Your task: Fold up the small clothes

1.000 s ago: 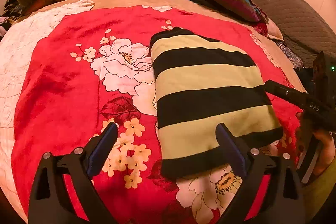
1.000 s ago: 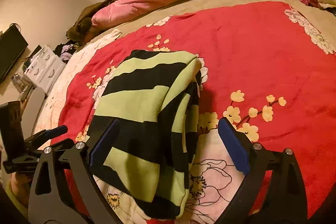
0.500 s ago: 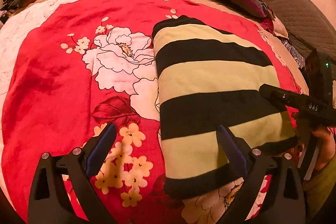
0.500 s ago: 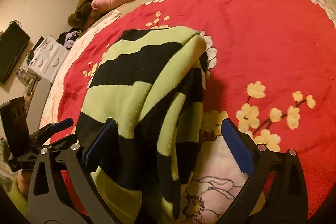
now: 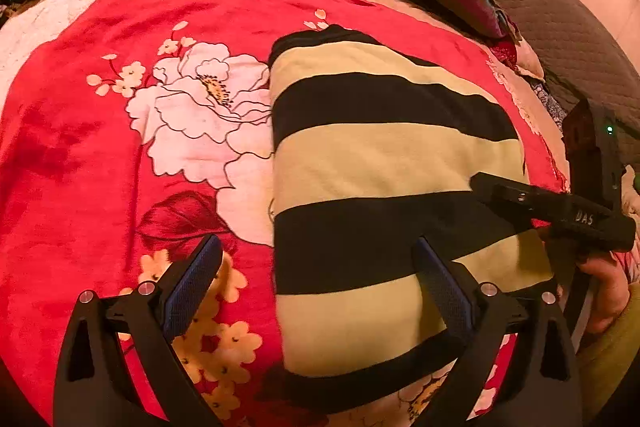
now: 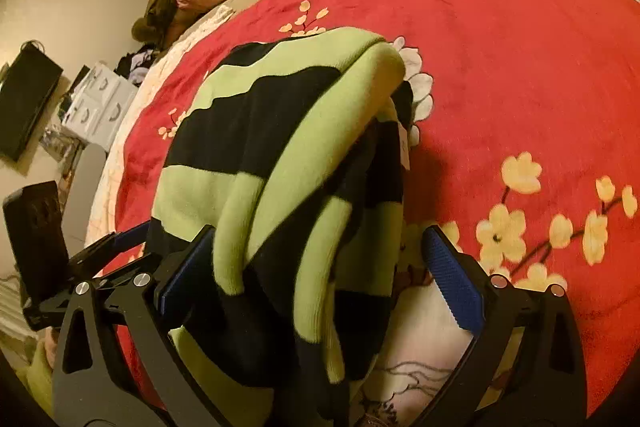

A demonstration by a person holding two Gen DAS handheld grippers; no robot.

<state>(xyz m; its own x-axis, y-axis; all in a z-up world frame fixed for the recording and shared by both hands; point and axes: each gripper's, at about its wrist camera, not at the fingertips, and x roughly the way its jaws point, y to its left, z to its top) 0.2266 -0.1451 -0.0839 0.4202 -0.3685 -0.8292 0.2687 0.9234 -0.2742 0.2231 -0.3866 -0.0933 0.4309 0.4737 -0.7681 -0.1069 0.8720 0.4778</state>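
Risk: folded layers slipping apart if only top layer of thick edge gets pinched; soft blanket bunching into grip.

Striped sweater lying folded on blanket. Left gripper spread wide, straddling near left edge, gripping nothing. Right gripper spread wide, layered right edge sitting between fingers, unpinched.

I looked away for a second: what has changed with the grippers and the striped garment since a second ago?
Both grippers have moved in toward the near end of the folded striped sweater. The left gripper, jaws wide, now straddles its near left edge; the right gripper, also wide open, straddles the stacked folds. Neither has closed on anything. The sweater lies as before on the red floral blanket.
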